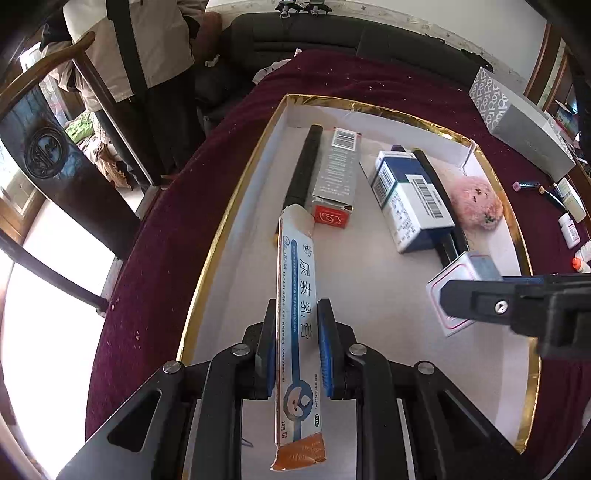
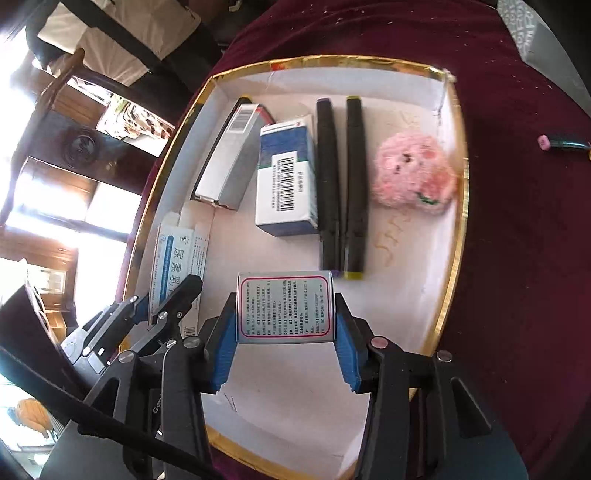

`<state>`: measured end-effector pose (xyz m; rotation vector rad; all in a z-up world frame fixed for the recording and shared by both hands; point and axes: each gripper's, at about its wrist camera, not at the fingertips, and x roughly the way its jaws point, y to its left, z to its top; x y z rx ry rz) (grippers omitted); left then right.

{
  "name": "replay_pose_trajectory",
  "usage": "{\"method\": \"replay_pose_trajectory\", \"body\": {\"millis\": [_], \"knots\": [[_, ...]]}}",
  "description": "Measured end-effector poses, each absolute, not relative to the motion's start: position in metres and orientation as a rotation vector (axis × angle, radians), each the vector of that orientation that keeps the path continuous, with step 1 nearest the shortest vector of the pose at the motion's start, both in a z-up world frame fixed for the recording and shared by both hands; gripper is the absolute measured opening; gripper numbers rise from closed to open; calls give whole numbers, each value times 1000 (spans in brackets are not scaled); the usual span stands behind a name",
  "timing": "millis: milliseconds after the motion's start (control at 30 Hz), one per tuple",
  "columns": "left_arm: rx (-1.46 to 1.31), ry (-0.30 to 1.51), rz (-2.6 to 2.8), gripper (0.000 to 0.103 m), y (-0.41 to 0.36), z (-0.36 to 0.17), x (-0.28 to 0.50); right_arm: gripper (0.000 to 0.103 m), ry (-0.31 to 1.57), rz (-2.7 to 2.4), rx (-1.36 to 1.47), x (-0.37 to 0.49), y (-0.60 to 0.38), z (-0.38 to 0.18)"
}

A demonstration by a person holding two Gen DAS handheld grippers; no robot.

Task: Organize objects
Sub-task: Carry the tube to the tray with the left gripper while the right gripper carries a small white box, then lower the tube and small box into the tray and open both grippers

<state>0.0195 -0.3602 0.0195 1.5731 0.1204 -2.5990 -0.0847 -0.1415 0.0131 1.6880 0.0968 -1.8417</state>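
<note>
Ointment box [image 1: 295, 314] is being gripped by left claw [image 1: 299, 347], silver box [image 2: 285, 306] by right claw [image 2: 284, 350]. Both are being held over the tray [image 2: 452, 236]. Claws are being crowded; a bump could knock either loose.

A dark wooden chair [image 1: 55, 155] stands beside the table's maroon cloth [image 1: 166, 236] — a person in a pale jacket [image 1: 147, 40] behind it. A black sofa [image 1: 332, 33] lines the far wall.

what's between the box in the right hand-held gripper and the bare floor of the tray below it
Nothing visible. The right hand-held gripper holds the silver box over a bare patch of the tray; the markers and the blue box lie farther in.
</note>
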Motion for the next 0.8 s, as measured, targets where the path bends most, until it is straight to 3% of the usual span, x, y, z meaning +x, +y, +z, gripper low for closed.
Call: {"method": "replay_pose_trajectory", "body": {"millis": [600,800], "knots": [[1561,165,-2587,21,-371,23,7,46,140,-1868,1699,-91,-151,5],[1541,209,-2577,33,-376,43,10,46,137,-1853,1703,-90,-150,6]]}}
